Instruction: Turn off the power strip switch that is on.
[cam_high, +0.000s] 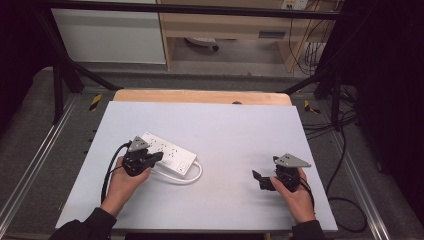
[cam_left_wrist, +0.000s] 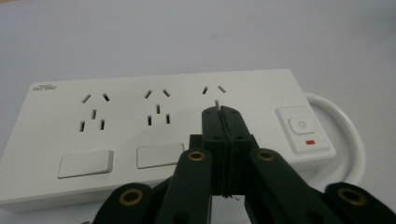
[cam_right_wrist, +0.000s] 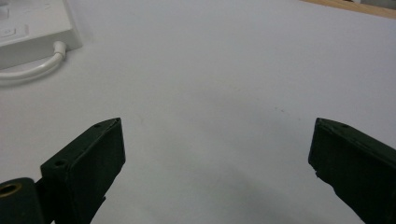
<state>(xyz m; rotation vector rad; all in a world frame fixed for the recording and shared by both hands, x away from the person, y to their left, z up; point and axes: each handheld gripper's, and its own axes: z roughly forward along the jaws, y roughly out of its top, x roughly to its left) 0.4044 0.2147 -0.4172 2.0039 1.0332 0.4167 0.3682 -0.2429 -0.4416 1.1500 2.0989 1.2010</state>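
White power strip (cam_high: 167, 152) lies flat on the table's (cam_high: 225, 135) left half, and I keep my left gripper (cam_left_wrist: 220, 112) clenched empty into one blunt tip over it to press its switch (cam_left_wrist: 301, 125), while my right gripper (cam_right_wrist: 217, 140) waits released, well apart.

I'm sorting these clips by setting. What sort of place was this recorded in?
Probably a lab or workshop recording bench: a white-topped table inside a black metal frame, loose cables on the floor, and a power strip laid out.
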